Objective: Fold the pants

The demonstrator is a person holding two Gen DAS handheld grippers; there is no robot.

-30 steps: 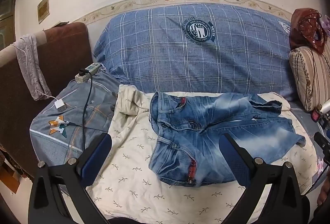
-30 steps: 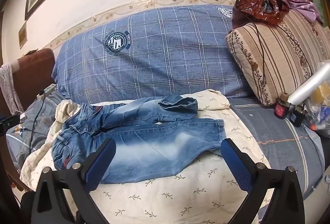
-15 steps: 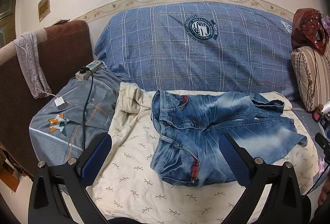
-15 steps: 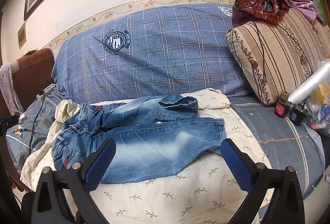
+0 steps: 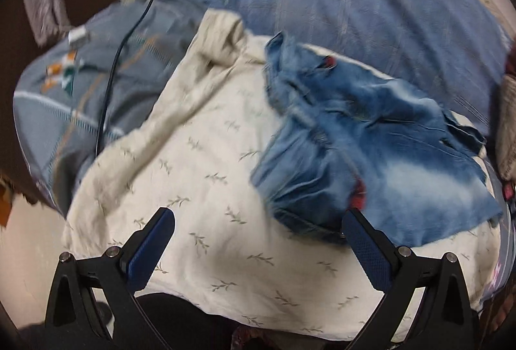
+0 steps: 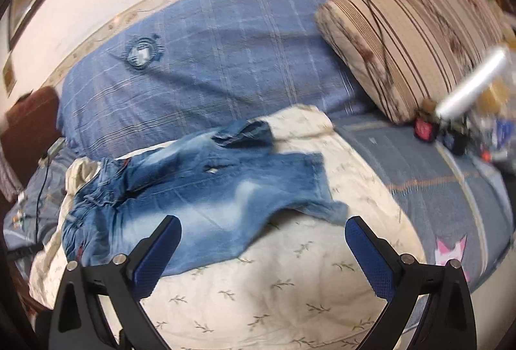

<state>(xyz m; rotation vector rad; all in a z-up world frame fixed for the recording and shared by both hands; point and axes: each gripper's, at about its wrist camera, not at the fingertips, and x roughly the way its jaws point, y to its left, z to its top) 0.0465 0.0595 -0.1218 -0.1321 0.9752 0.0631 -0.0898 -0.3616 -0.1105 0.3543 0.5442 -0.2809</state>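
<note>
Both cams dipped closer; jeans (image 6: 200,188) flat on cream sheet (image 6: 290,279).

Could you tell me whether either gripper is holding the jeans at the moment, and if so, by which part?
Nothing is held: the left gripper and right gripper are both open, above the jeans.

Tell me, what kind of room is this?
Probably a living room or bedroom at home. There is a big blue checked cushion against the wall, a striped pillow, and a cream sheet with little leaves spread over the seat, with jeans lying on it.
</note>
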